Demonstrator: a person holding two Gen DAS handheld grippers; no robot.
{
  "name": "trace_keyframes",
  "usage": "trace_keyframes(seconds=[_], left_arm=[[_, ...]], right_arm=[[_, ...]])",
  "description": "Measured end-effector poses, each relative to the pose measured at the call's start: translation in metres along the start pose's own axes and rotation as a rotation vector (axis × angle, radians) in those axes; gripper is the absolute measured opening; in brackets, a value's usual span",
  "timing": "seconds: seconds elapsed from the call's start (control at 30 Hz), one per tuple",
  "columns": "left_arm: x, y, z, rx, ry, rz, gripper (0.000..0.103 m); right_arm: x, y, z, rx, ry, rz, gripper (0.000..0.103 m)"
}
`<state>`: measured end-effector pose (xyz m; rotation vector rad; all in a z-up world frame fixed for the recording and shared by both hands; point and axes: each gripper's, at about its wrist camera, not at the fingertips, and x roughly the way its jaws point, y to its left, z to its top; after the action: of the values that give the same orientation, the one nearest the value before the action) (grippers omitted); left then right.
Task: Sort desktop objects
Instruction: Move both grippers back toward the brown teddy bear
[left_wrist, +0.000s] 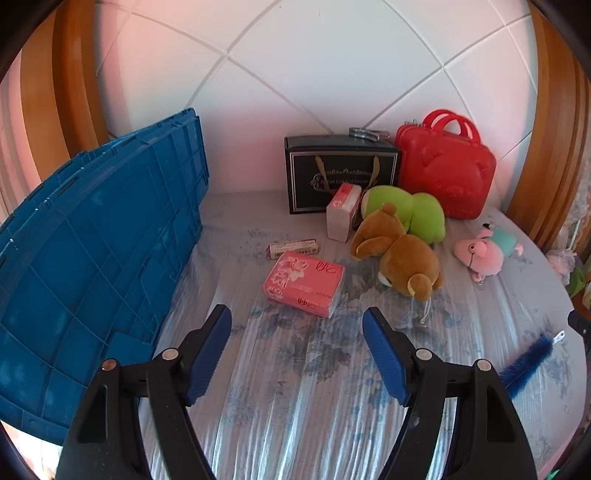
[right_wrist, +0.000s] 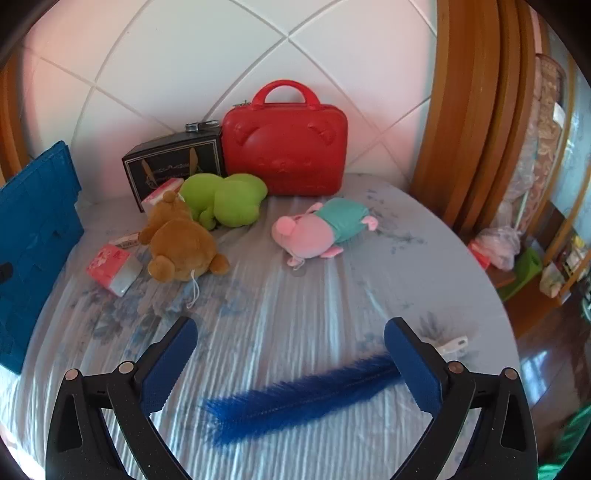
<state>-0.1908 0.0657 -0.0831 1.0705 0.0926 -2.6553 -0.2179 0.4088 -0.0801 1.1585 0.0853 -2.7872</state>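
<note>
Right, quick notes, sorting not begun by the look of it.
Surface: bed w/ pale blue floral sheet (right_wrist: 295, 314), not a counter; everything lies loose on it.
Left tongs (left_wrist: 297, 321): jaws apart, roughly mid-spread, nothing between them; hovering over bare sheet, aimed at pink tissue pack (left_wrist: 303, 282) just ahead.
Right tongs (right_wrist: 290, 332): jaws wide, empty; blue feather (right_wrist: 295, 398) lies flat on sheet beneath, one end running behind the right-hand finger.
Bin: blue crate (left_wrist: 99, 251) at my left, tilted; prob. the drop spot, so it sits within reach of left tongs.
Toys: brown bear (right_wrist: 181, 243) and green plush (right_wrist: 225, 203) touching, heaped; pink pig plush (right_wrist: 317, 232) apart, to the right.
Back row: black gift box (left_wrist: 332, 173) and red case (right_wrist: 284, 147) upright against the white padded headboard (right_wrist: 184, 74), likely leaned there to stay standing.
Small stuff: second tissue pack (left_wrist: 343, 212) on end against the box; slim wrapped roll (left_wrist: 293, 247) behind the flat pack.
Hard to tell: metal item (left_wrist: 365, 133) on top of box, clip maybe; white bit (right_wrist: 454, 345) beyond right tongs, half hidden; crate interior not visible; box print unreadable.
</note>
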Motion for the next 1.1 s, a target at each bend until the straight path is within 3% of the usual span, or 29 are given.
trace_keyframes(seconds=[0.33, 0.57, 0.6, 0.67, 0.8, 0.83, 0.87, 0.93, 1.0, 1.1], left_arm=[[0.065, -0.004, 0.015, 0.063, 0.058, -0.037, 0.073], [0.137, -0.010, 0.033, 0.141, 0.092, -0.094, 0.073], [0.146, -0.012, 0.036, 0.147, 0.095, -0.105, 0.073], [0.168, -0.018, 0.045, 0.163, 0.096, -0.128, 0.073], [0.201, -0.032, 0.063, 0.181, 0.088, -0.154, 0.073], [0.207, -0.037, 0.065, 0.186, 0.087, -0.160, 0.073], [0.213, -0.043, 0.067, 0.195, 0.088, -0.169, 0.073], [0.220, -0.052, 0.069, 0.207, 0.087, -0.191, 0.073], [0.223, -0.063, 0.069, 0.227, 0.088, -0.222, 0.073], [0.223, -0.083, 0.066, 0.261, 0.082, -0.266, 0.073]], right_arm=[[0.064, 0.053, 0.025, -0.009, 0.047, 0.108, 0.103], [0.131, 0.113, 0.040, -0.027, 0.113, 0.143, 0.102], [0.145, 0.121, 0.043, -0.029, 0.122, 0.149, 0.100], [0.166, 0.130, 0.047, -0.025, 0.144, 0.167, 0.086], [0.203, 0.141, 0.059, -0.045, 0.172, 0.194, 0.080], [0.213, 0.143, 0.060, -0.069, 0.190, 0.178, 0.071], [0.219, 0.142, 0.059, -0.091, 0.203, 0.164, 0.070], [0.224, 0.127, 0.057, -0.100, 0.200, 0.164, 0.074], [0.220, 0.107, 0.059, -0.119, 0.176, 0.099, 0.080], [0.212, 0.073, 0.066, -0.131, 0.162, 0.029, 0.081]])
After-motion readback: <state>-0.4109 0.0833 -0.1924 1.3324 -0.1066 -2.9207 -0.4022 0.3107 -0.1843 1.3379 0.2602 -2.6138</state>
